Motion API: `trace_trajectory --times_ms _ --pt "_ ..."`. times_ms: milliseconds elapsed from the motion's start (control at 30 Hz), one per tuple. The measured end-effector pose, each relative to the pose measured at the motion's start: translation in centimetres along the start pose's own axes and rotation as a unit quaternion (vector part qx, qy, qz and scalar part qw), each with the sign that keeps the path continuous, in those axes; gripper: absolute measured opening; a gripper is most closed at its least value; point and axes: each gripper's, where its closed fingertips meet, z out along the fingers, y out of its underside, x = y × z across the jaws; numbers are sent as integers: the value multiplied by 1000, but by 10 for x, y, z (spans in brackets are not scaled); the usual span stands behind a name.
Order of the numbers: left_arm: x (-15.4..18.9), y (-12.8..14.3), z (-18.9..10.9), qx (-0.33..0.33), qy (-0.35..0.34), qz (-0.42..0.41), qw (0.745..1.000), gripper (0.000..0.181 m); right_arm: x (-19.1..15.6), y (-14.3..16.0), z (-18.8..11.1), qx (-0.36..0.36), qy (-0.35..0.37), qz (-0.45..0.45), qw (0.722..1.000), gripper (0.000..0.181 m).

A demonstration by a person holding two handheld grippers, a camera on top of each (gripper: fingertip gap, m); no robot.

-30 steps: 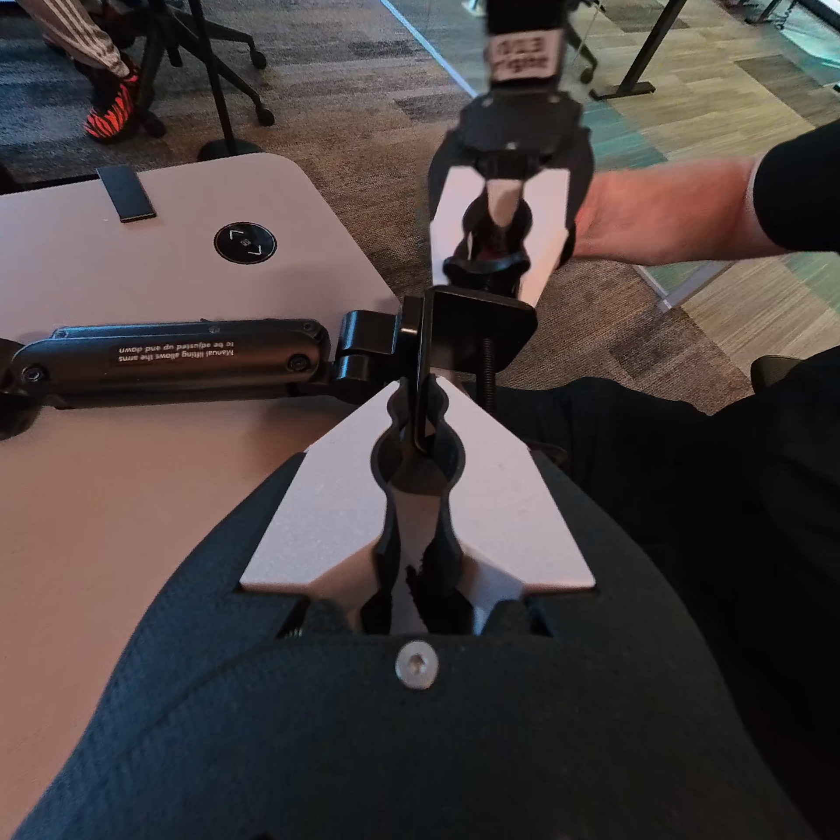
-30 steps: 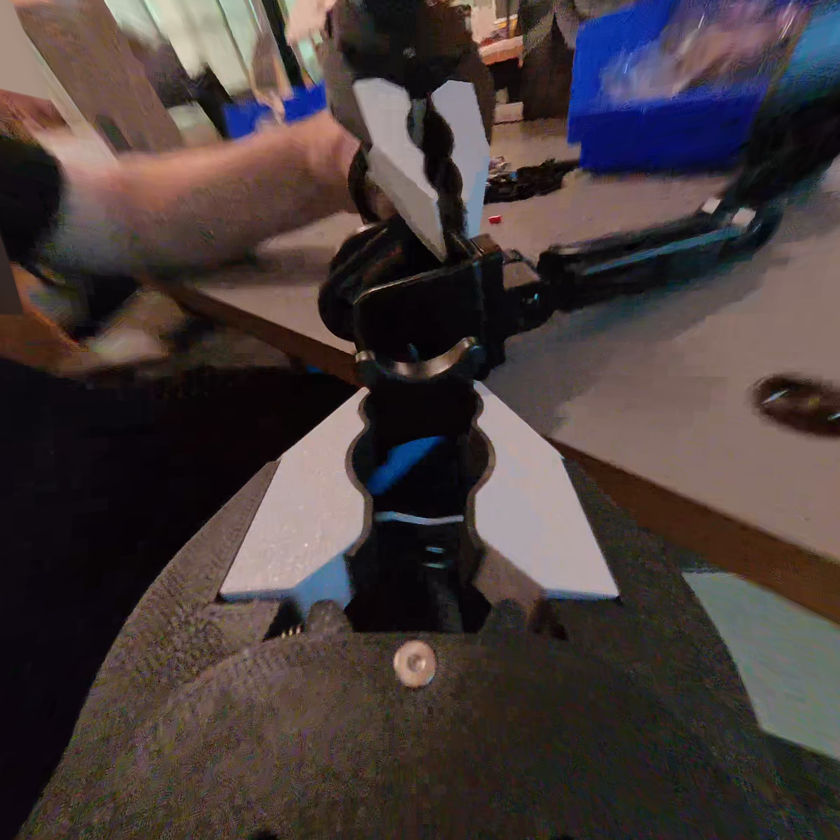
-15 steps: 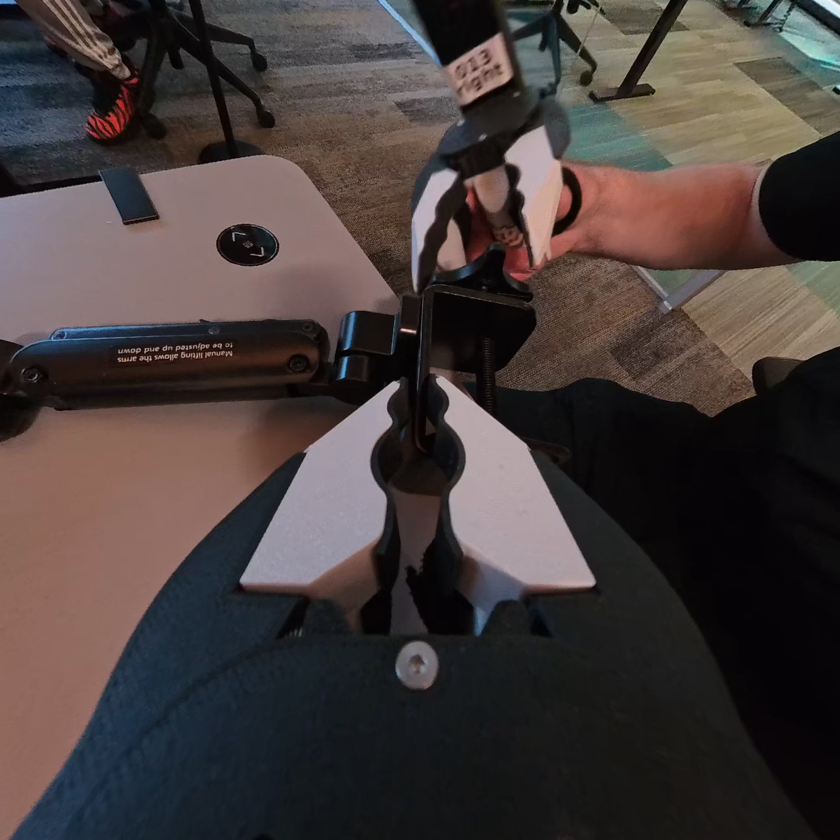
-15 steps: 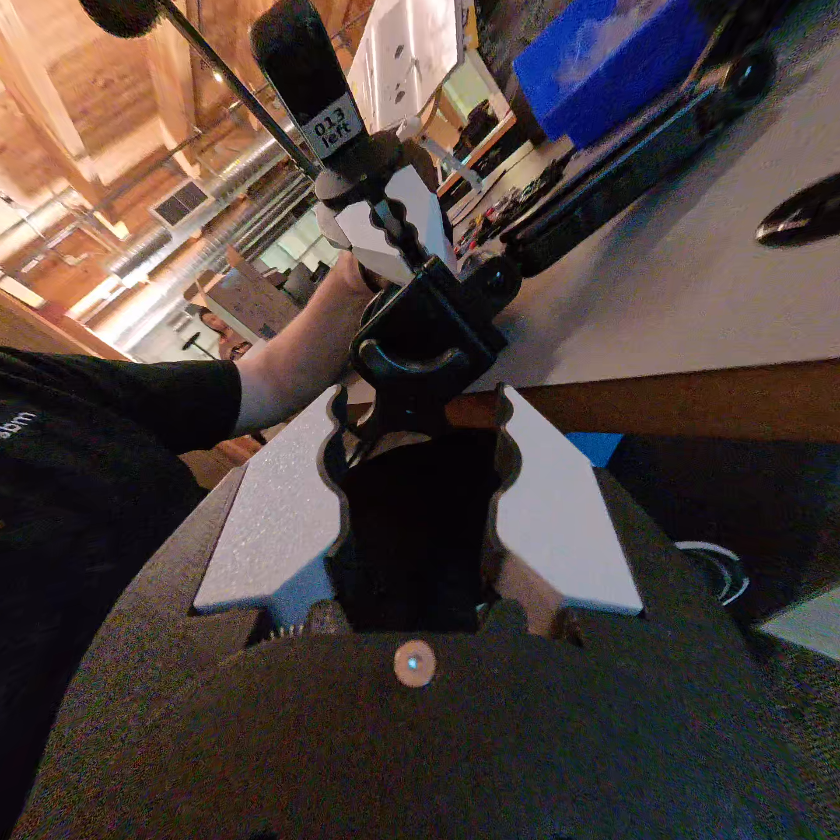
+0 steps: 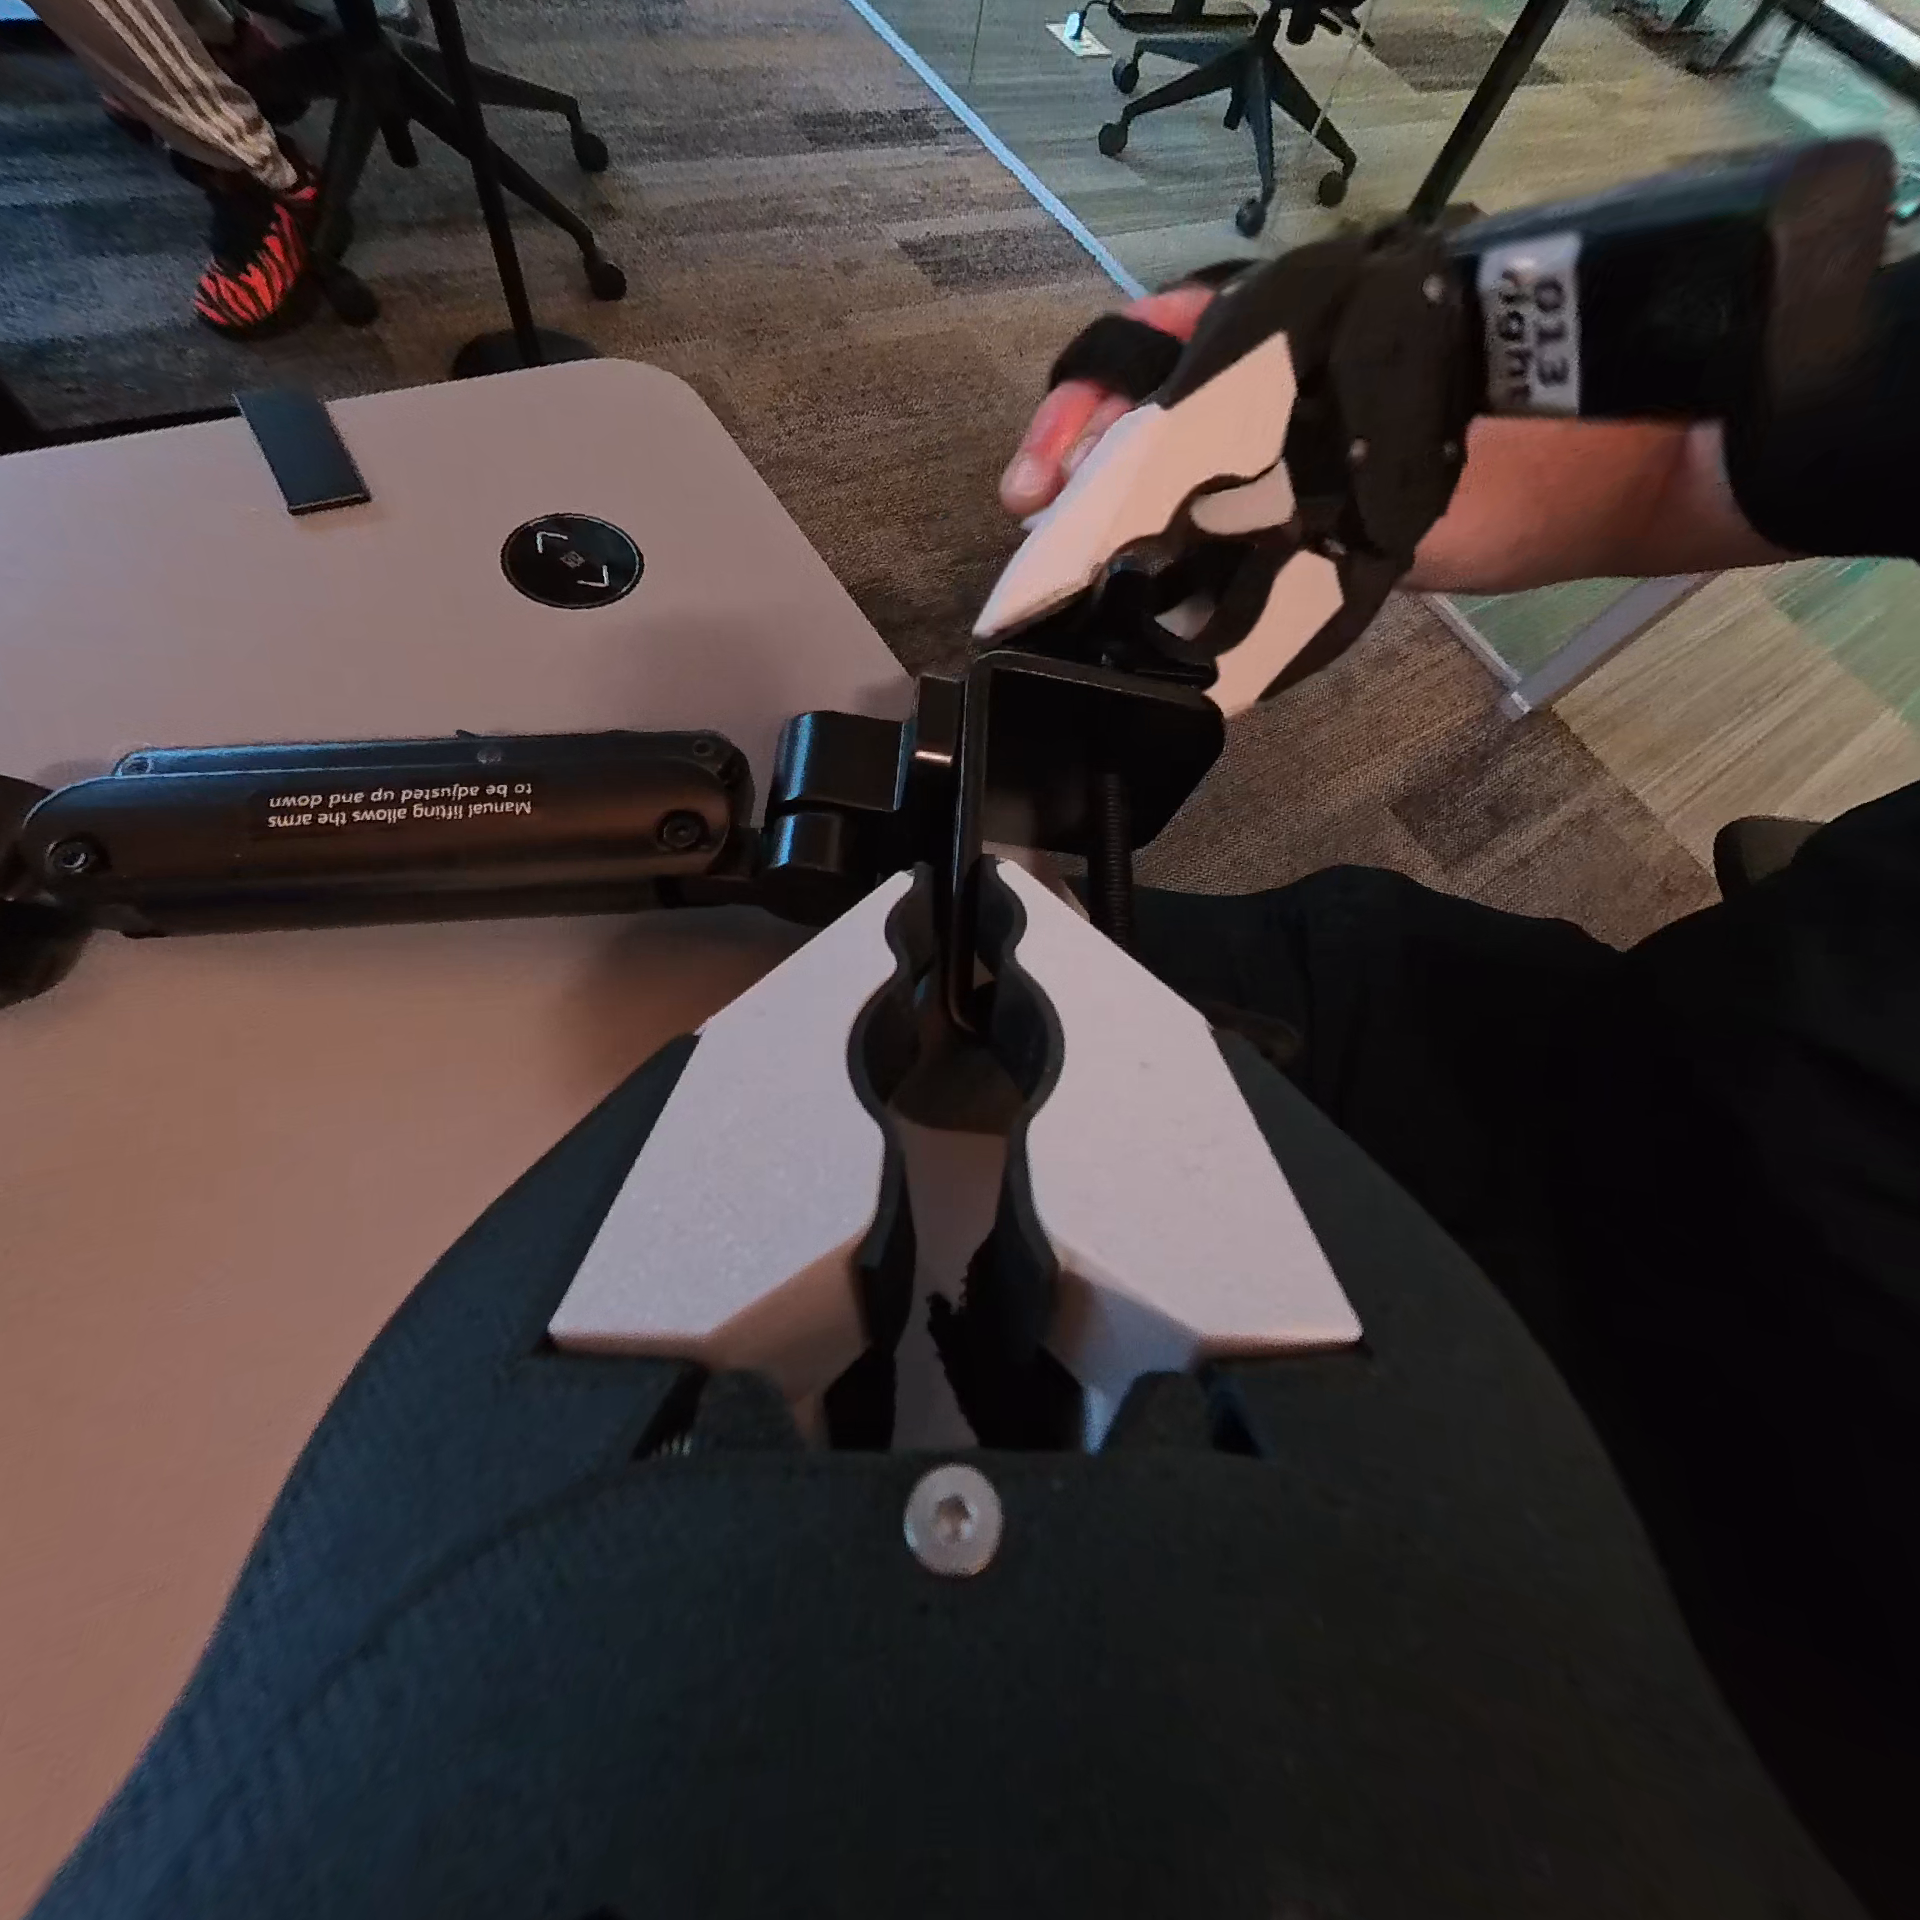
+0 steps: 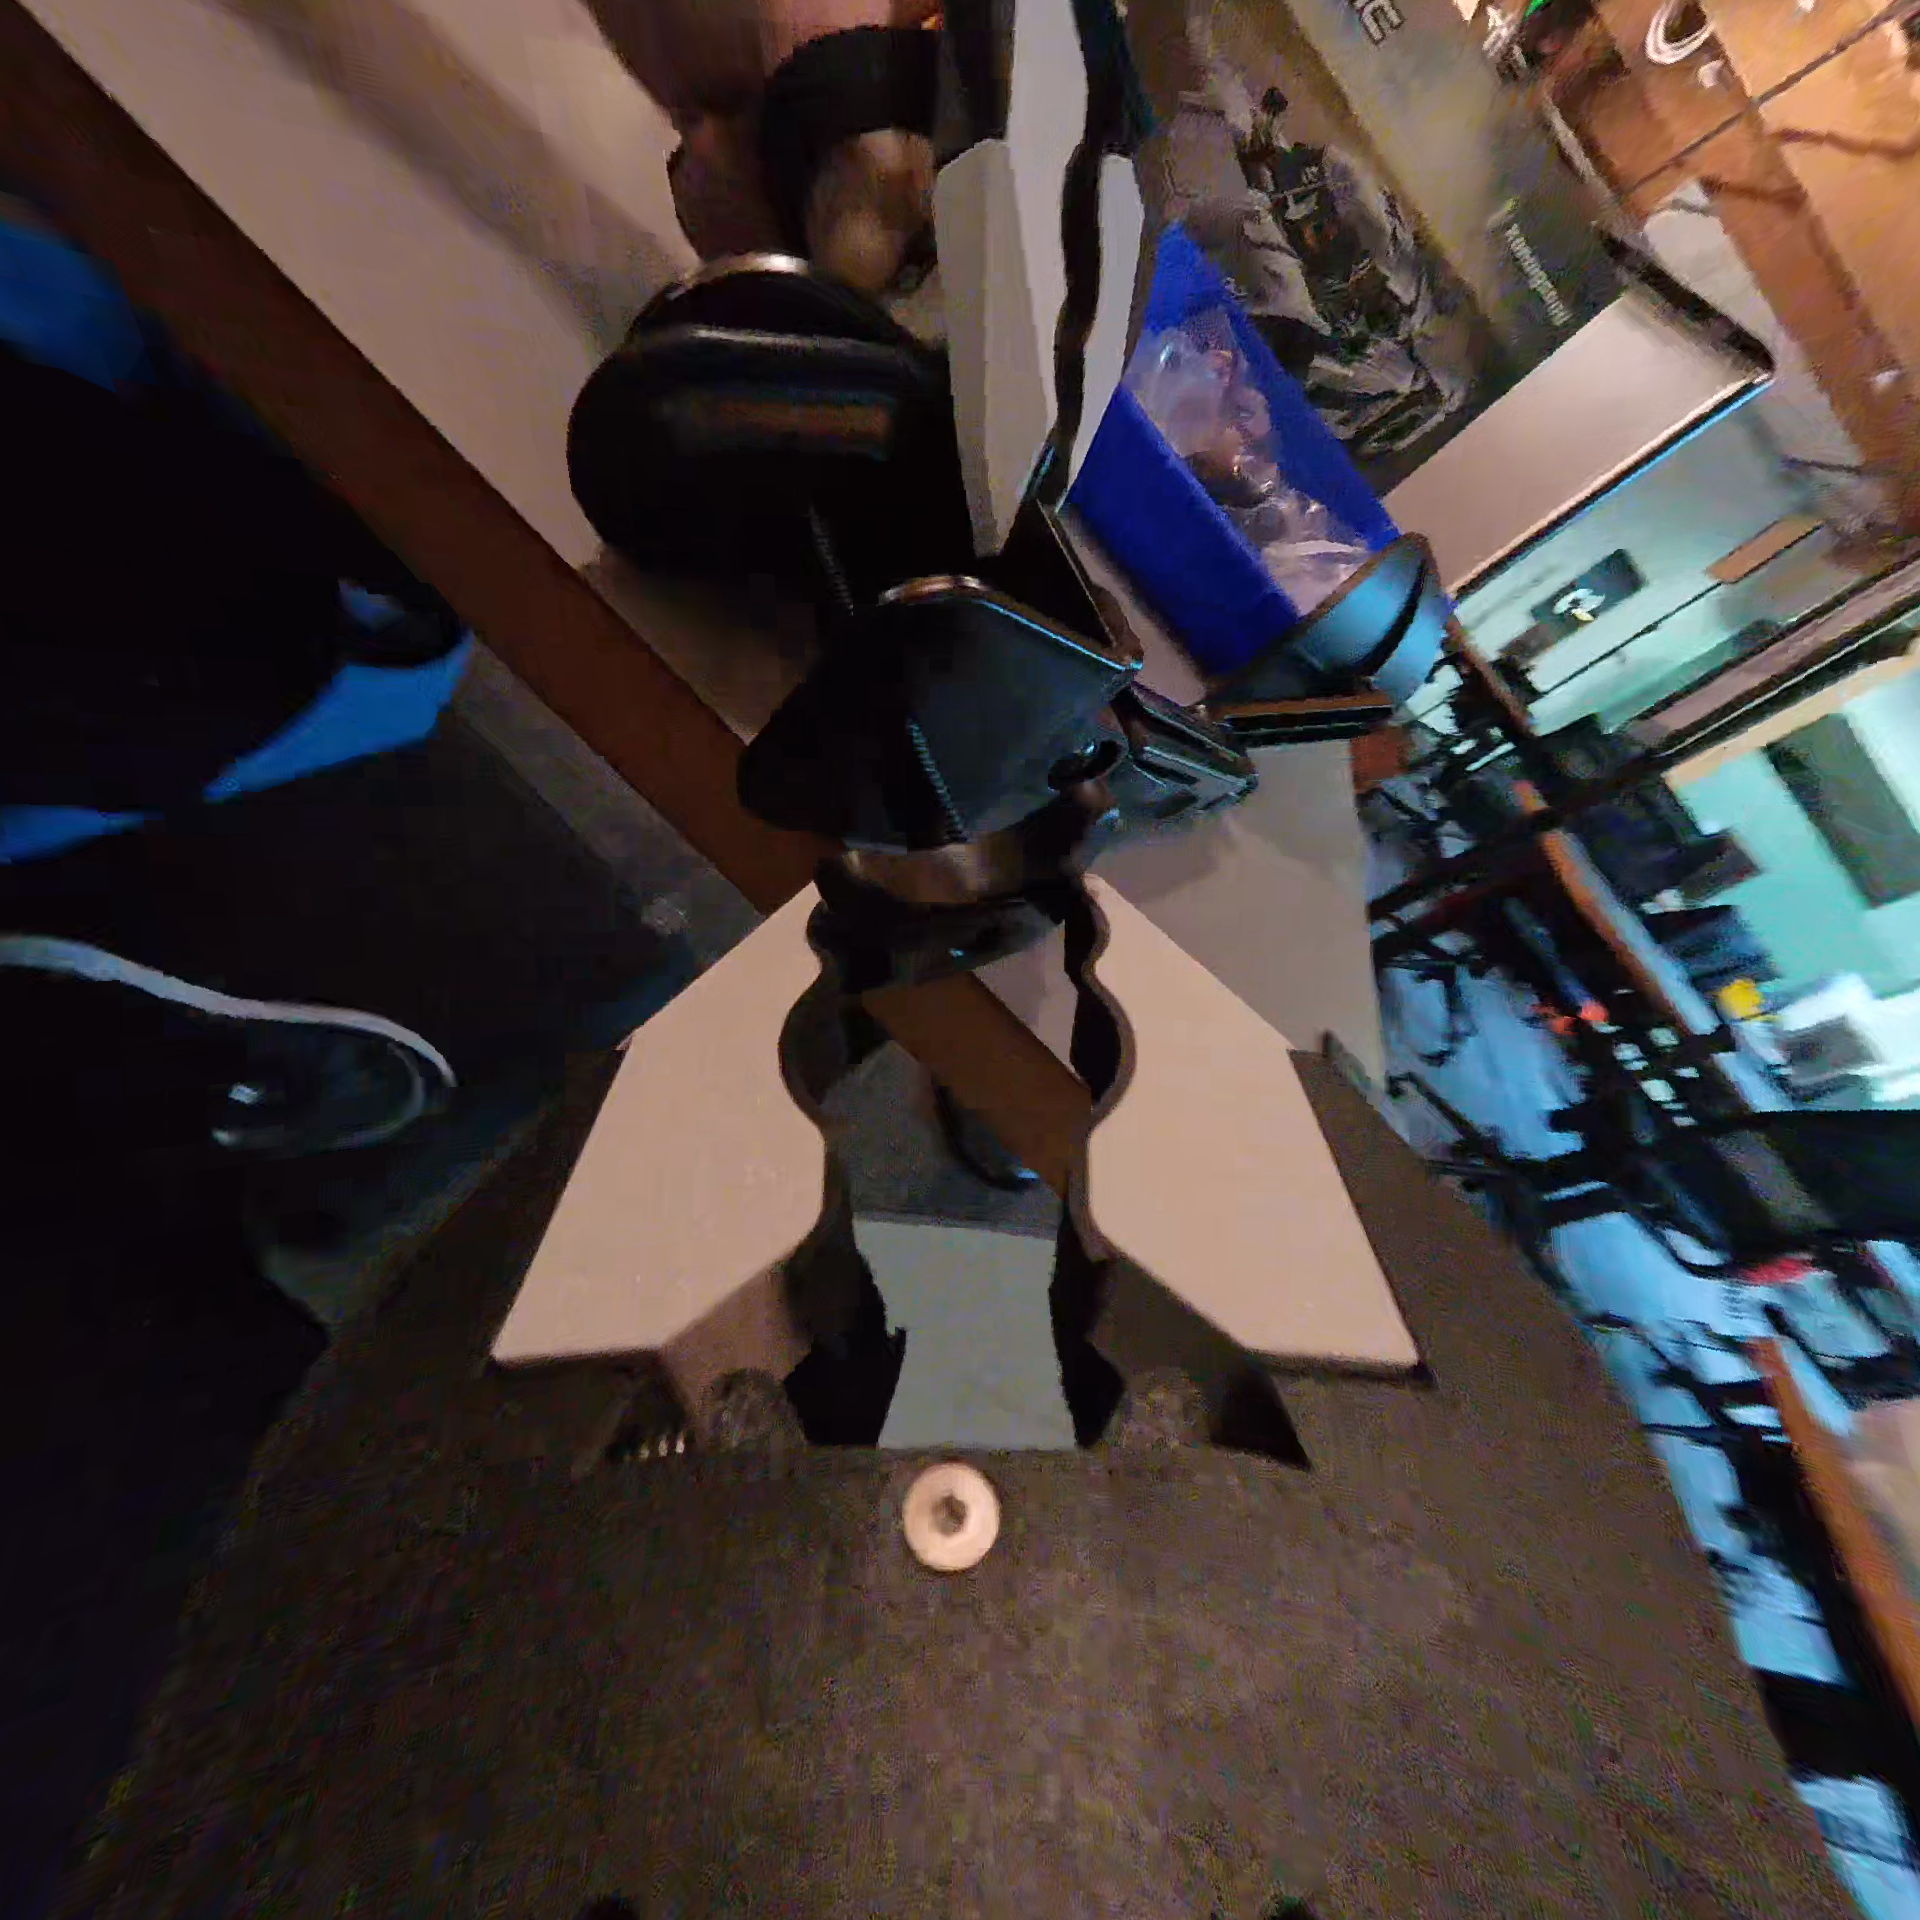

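The left hand-held gripper (image 5: 961,914) has its white fingers closed on the thin upright plate of a black metal clamp bracket (image 5: 1049,743) that sits at the right edge of the pale, round-cornered bench (image 5: 312,1091). From the bracket a black jointed monitor arm (image 5: 384,821) lies flat across the bench toward its left edge. Beyond the arm, near the far edge, a round black disc (image 5: 571,561) is set into the bench top, with a short black strip (image 5: 301,450) near the far left.

The right hand-held gripper (image 5: 1122,613), held in a person's hand (image 5: 1558,499), comes in from the right, off the bench edge. Its fingers straddle the black T-shaped screw knob (image 6: 935,925) at the end of the bracket's threaded rod (image 5: 1114,862); from the right wrist view its jaws stand partly apart around the knob, and whether they press on it cannot be told. In that view a blue plastic bin (image 6: 1174,520) shows behind.
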Motion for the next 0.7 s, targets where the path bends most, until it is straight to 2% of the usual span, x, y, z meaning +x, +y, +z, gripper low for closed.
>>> trace_trajectory --times_ms 33,67,100,133,167,233,300,333,367,433,467,533,567,600,633,667,700 --pt "0 0 1 0 -2 2 1000 7 0 1 -3 11 -15 44 999 43" --pt "1 0 1 -2 -4 5 1000 7 -2 -1 -6 27 -47 114 992 54" --pt "1 0 1 -3 -5 5 1000 7 -6 -6 -10 54 -102 204 972 61" --pt "1 -1 1 -2 -3 4 1000 6 -4 -9 -15 82 -146 304 938 66" --pt "1 -1 1 -1 -2 2 1000 7 -1 -10 -18 104 -188 400 891 71" --pt "1 -1 1 -1 -1 3 1000 7 5 -6 -19 118 -259 554 782 58" --pt "1 -1 1 0 0 1 1000 7 5 -12 -19 140 -312 619 707 55" --pt "1 -1 1 0 0 1 1000 7 -1 -16 -19 134 -339 627 688 52" --pt "1 -1 1 0 0 0 1000 7 -7 -17 -15 118 -347 623 691 42" --pt "1 0 1 0 1 0 1000 7 -11 -15 -11 104 -340 590 725 38" --pt "1 0 1 0 0 1 1000 7 -11 -14 -10 99 -327 562 754 37" --pt "1 0 1 1 2 2 1000 7 -12 -10 -8 82 -255 426 864 36" --pt "2 0 1 0 6 2 1000 7 -12 -7 -8 62 -195 312 928 35" --pt "2 0 2 0 6 2 1000 7 -6 -1 -5 24 -100 135 985 35" --pt "0 -1 1 2 3 3 1000 7 3 3 -4 -29 0 -42 999 38" --pt "-1 -1 1 5 0 1 1000 7 7 3 -4 -53 45 -120 990 39" --pt "-1 -1 1 4 3 0 1000 7 5 1 -4 -39 35 -93 994 38"
